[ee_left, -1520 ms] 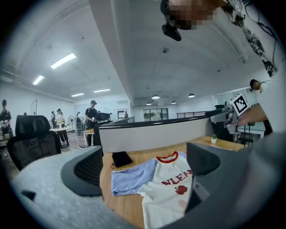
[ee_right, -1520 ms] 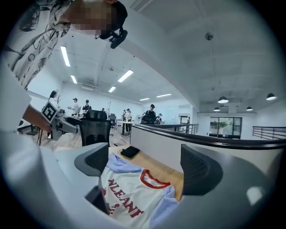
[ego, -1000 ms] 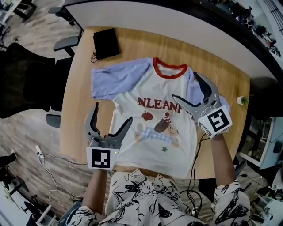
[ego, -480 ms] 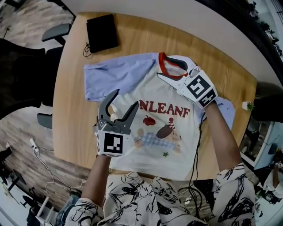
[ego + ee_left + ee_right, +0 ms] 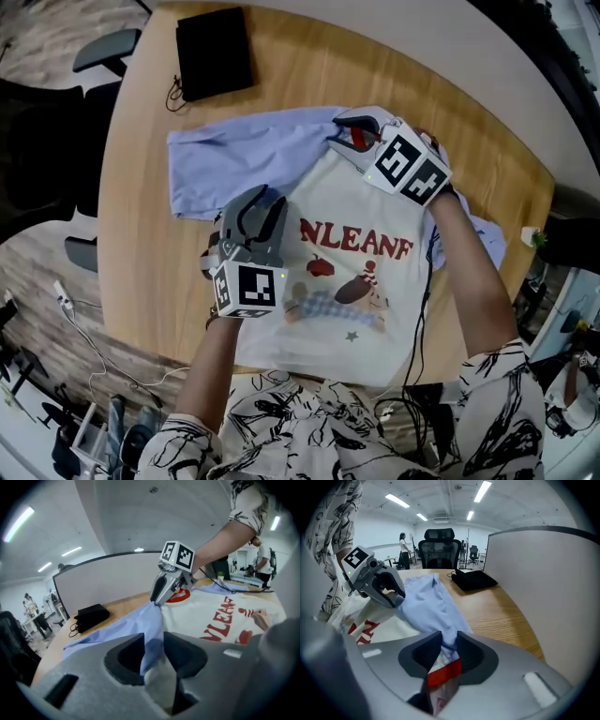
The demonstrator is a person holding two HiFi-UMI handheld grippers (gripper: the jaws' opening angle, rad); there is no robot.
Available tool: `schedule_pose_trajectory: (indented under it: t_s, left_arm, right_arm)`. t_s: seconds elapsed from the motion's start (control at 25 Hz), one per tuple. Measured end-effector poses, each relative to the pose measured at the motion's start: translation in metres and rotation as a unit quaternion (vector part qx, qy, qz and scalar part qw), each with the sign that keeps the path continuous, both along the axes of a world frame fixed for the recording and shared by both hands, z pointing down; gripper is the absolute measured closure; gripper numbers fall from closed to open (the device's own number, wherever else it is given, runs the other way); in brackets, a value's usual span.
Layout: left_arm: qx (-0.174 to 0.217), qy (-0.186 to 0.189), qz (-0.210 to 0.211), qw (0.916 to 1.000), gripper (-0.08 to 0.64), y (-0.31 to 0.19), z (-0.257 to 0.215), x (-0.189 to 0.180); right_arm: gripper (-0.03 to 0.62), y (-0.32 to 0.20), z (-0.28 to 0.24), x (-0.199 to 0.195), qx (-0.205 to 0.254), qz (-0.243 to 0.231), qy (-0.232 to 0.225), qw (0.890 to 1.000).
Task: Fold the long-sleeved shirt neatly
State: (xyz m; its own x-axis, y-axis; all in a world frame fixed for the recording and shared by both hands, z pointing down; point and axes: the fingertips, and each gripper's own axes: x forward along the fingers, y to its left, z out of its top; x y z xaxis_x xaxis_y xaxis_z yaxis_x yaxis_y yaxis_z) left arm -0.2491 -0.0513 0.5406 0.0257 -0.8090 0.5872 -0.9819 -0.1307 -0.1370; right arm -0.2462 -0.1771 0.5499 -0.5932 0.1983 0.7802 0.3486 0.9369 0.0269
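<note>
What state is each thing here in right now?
Shirt: face up on the table, one sleeve spread, pinched in two places.
Left tongs: just closed, shut on the shirt's sleeve seam.
Right tongs: just closed, shut on the shirt's red collar.
Black pouch: lying flat, untouched.

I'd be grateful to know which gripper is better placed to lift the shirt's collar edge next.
Right: the right gripper, its jaws just closing, pinches the red collar; the left gripper, likewise just closing, pinches the sleeve seam, away from the neck.
</note>
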Motion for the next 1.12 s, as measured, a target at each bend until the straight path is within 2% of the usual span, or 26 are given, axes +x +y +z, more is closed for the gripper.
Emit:
schedule_pose_trajectory:
  t_s: [0.12,0.16,0.32,0.52,0.76,1.12]
  left_arm:
    - [-0.008,-0.017,-0.003,0.9998,0.531,-0.001,0.004,-0.002]
    - [-0.011,-0.017,-0.003,0.9998,0.549,-0.001,0.005,-0.002]
    - [-0.016,-0.011,-0.008,0.9998,0.551,0.000,0.005,-0.003]
    - [0.018,0.000,-0.035,0.9992,0.552,0.006,-0.024,-0.011]
    - [0.037,0.017,-0.052,0.9978,0.552,0.021,-0.062,-0.013]
    - [0.078,0.019,-0.031,0.9963,0.552,0.022,-0.141,0.017]
  right_arm:
    - [0.530,0.001,0.001,-0.001,0.014,-0.011,0.000,1.000]
    - [0.552,0.002,0.000,-0.002,0.015,-0.012,-0.001,1.000]
    - [0.562,0.004,-0.003,-0.001,0.017,-0.018,0.000,1.000]
    - [0.565,0.008,-0.033,-0.003,0.017,-0.014,-0.029,0.999]
    - [0.566,0.023,-0.080,-0.004,0.024,-0.024,-0.056,0.998]
    - [0.566,0.030,-0.145,0.020,0.030,-0.017,-0.088,0.996]
